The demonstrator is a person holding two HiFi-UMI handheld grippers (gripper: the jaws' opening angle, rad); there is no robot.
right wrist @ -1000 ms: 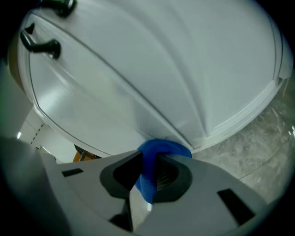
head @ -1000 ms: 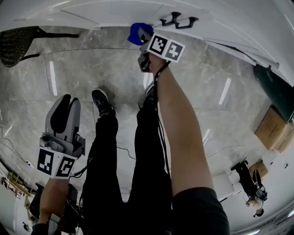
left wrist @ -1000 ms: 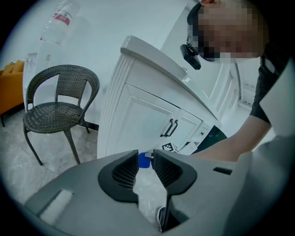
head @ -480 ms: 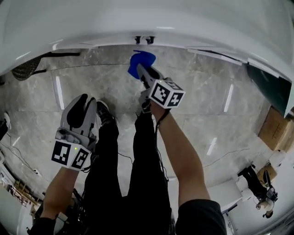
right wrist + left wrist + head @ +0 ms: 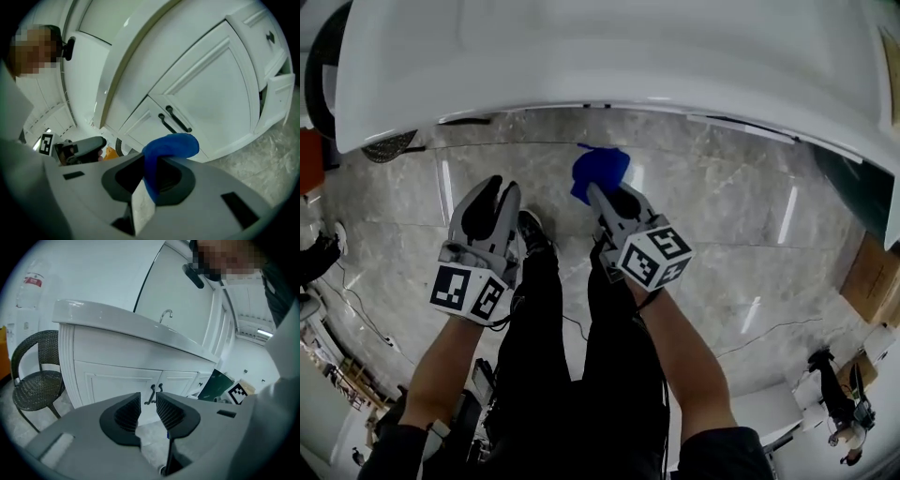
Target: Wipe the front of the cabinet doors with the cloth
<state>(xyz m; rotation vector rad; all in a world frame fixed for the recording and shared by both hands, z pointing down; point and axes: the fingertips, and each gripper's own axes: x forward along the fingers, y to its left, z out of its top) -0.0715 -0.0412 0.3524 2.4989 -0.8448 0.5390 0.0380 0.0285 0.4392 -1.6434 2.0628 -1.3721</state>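
The white countertop (image 5: 581, 56) runs as a broad curved edge across the top of the head view and overhangs the cabinet front, hiding the doors from there. Below that edge lies open marble floor (image 5: 741, 216), with the person's legs (image 5: 544, 375) and shoes standing on it, back from the cabinet. A wicker chair (image 5: 35, 380) stands just beside the cabinet's left corner. A dark green board (image 5: 213, 383) leans past the cabinet's right end, and a cardboard box (image 5: 874, 272) sits farther out on the floor on that side.

The right gripper (image 5: 602, 199) is held forward over the floor, jaws clamped on the blue cloth (image 5: 602, 169). The cloth juts from the jaw tips toward the cabinet. In the right gripper view it rises between the pads and folds over into a rounded lump leaning to the right, its long axis running along the jaws. It hangs in front of the cabinet doors (image 5: 211, 98), near their paired dark handles (image 5: 174, 119), but apart from the door face.

The left gripper (image 5: 492, 187) is held beside it, lower left, also aimed at the doors. Its jaws stand a narrow gap apart with nothing between them, and the handles show through that gap.
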